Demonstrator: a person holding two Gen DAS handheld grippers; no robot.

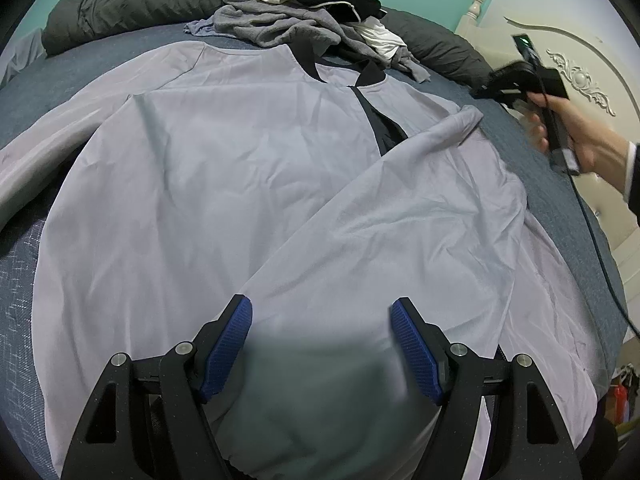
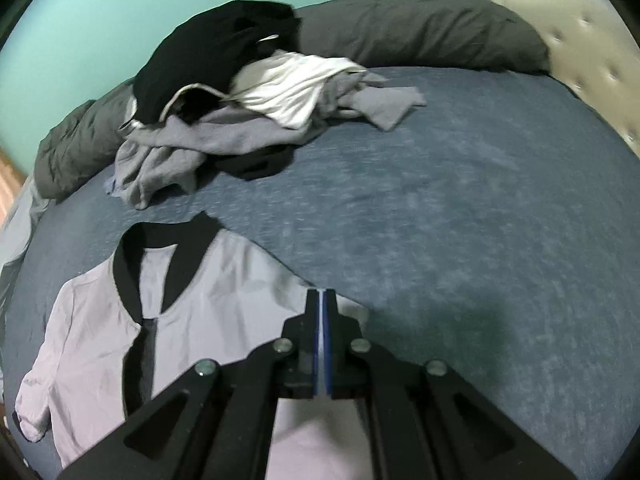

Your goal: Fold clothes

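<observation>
A pale lilac jacket [image 1: 224, 168] with a black collar [image 1: 372, 74] and black front band lies spread on the blue bed; its right sleeve [image 1: 404, 184] is folded across the front. It also shows in the right wrist view [image 2: 224, 292]. My left gripper [image 1: 320, 320] is open above the jacket's lower part, its blue pads [image 1: 230, 344] apart with nothing between them. My right gripper [image 2: 321, 300] has its jaws together at the jacket's shoulder edge; whether cloth is pinched between them is not clear. The right gripper also shows in the left wrist view [image 1: 496, 84], blurred, above the bed.
A heap of grey, white and black clothes [image 1: 304, 16] lies at the far side of the bed, also in the right wrist view [image 2: 240, 104]. A dark grey duvet [image 1: 120, 8] runs along the back. A cream headboard [image 1: 560, 48] stands at the right. The blue sheet [image 2: 460, 220] lies beyond the jacket.
</observation>
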